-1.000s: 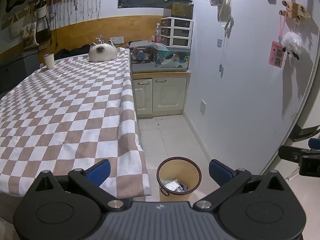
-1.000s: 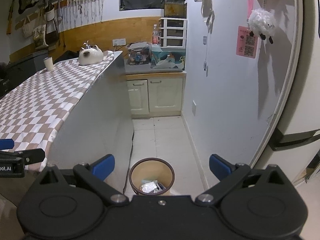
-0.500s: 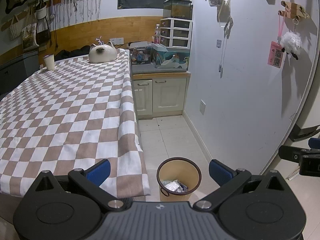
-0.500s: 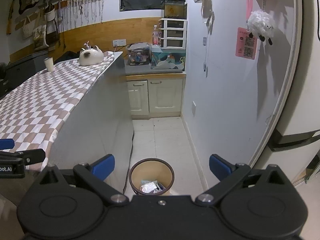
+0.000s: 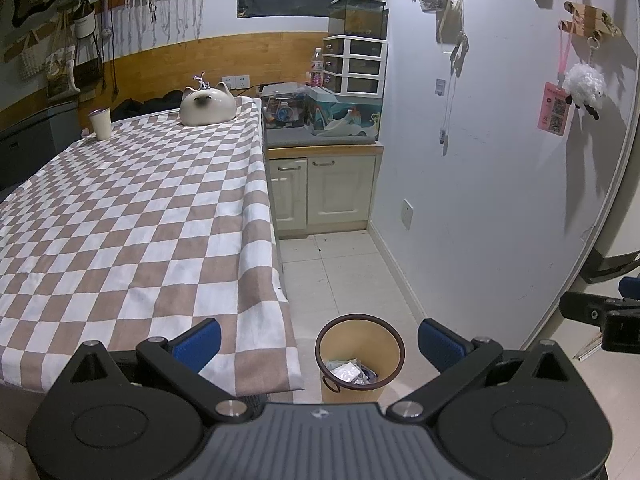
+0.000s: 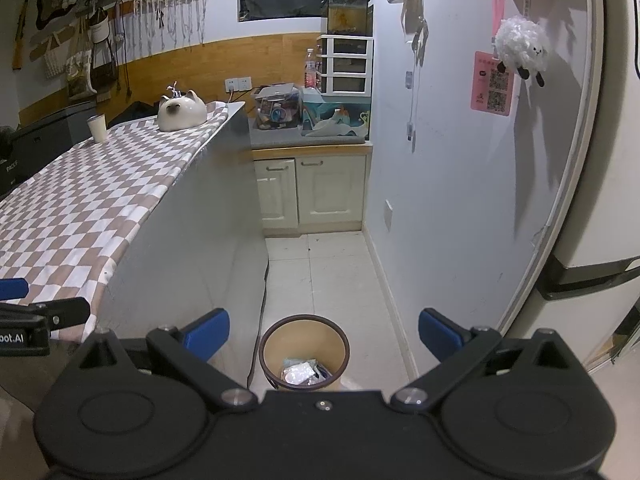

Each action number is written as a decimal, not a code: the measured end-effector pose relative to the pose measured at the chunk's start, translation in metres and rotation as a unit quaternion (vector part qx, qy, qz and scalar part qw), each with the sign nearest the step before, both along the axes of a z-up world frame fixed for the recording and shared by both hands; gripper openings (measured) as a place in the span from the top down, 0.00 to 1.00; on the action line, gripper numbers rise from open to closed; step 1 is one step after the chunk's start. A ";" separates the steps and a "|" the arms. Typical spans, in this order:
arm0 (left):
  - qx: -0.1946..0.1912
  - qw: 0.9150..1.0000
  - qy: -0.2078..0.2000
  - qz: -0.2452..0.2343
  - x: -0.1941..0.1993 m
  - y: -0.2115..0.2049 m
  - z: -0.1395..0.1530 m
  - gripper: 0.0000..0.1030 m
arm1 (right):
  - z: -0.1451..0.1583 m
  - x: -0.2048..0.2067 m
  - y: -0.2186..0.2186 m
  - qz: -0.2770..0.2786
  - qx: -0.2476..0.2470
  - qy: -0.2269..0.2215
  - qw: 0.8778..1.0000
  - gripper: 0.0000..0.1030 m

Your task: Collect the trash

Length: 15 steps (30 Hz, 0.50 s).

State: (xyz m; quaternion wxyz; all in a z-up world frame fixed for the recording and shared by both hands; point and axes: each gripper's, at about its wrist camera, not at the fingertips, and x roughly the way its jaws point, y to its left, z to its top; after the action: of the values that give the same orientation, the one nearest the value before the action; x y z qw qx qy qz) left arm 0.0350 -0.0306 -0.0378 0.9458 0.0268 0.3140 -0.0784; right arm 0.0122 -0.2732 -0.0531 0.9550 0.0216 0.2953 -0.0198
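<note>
Item: both views almost unchanged over the last second; left claw [image 5: 318, 338] and right claw [image 6: 322, 330] spread, empty, above waste bin [image 5: 359, 354] holding wrappers [image 5: 347, 372]; table [image 5: 120, 220] shows no loose trash, collection apparently finished.

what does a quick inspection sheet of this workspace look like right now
surface: checked cloth covers the table.
job's things: bin on the floor beside the table, crumpled trash inside.
clutter: cup and cat ornament at the table's far end.
grippers: left gripper and right gripper open, empty, above the bin.
cables: dark cable on the floor along the table base.
surroundings: cabinet, fish tank, sheep toy on the wall.
</note>
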 end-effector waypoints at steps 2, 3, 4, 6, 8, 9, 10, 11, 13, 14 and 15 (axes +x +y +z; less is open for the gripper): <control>0.000 1.000 0.000 0.000 0.000 0.000 0.000 0.00 | 0.000 0.000 0.000 0.000 0.000 0.000 1.000 0.01; 0.000 1.000 0.000 0.000 0.000 0.000 0.000 0.00 | 0.000 0.000 0.000 0.000 0.000 0.001 1.000 0.01; 0.000 1.000 0.000 0.000 0.000 0.000 0.000 0.00 | 0.000 0.000 0.000 -0.001 0.000 0.001 1.000 0.01; 0.000 1.000 0.000 0.000 0.000 0.000 0.000 0.00 | 0.000 0.000 -0.001 0.000 0.000 0.000 1.000 0.01; 0.000 1.000 0.000 0.001 0.000 0.000 0.000 0.00 | 0.000 0.001 -0.001 0.000 0.001 0.001 1.000 0.01; 0.000 1.000 0.000 0.001 0.000 0.000 0.000 0.00 | 0.000 0.000 -0.001 0.000 0.000 0.001 1.000 0.01; 0.000 1.000 0.000 0.002 0.000 0.000 -0.001 0.00 | 0.000 0.001 -0.001 0.000 0.000 0.002 1.000 0.01; 0.000 1.000 0.000 0.002 -0.001 0.000 -0.001 0.00 | 0.000 0.001 -0.001 -0.001 0.000 0.002 1.000 0.01; 0.000 1.000 0.001 0.002 0.000 0.000 -0.001 0.00 | 0.000 0.000 -0.001 -0.001 -0.001 0.002 1.000 0.01; 0.000 1.000 0.001 0.002 0.000 0.000 -0.001 0.00 | 0.000 0.000 0.000 -0.001 -0.001 0.002 1.000 0.01; 0.000 1.000 0.001 0.002 0.000 0.000 -0.001 0.00 | 0.000 0.000 0.000 -0.001 -0.001 0.002 1.000 0.01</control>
State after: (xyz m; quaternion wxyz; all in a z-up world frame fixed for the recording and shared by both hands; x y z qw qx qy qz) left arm 0.0348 -0.0307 -0.0385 0.9457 0.0264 0.3147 -0.0767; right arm 0.0125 -0.2735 -0.0534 0.9544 0.0210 0.2970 -0.0207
